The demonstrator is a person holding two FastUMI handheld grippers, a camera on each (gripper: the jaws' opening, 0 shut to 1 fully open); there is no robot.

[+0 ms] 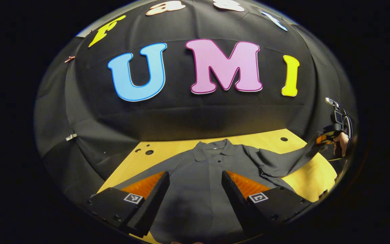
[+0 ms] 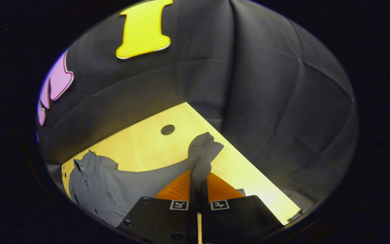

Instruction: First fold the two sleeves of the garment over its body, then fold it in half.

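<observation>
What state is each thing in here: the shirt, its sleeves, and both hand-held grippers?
Grey shirt: lying flat on the wooden table, collar toward the wall, not yet folded.
Right sleeve: lifted off the table, cuff pinched and bunched.
Right hand-held gripper: shut on the sleeve cuff.
Left hand-held gripper: open, over the shirt body, holding nothing.
Other sleeve: hidden behind the left hand-held gripper's fingers, cannot tell.

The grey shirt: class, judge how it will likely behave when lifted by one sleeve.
Probably floppy: the sleeve sags from the shut right gripper. Likely light, since a cuff pinch lifts it. The grey shirt may drag and wrinkle on the table.
</observation>
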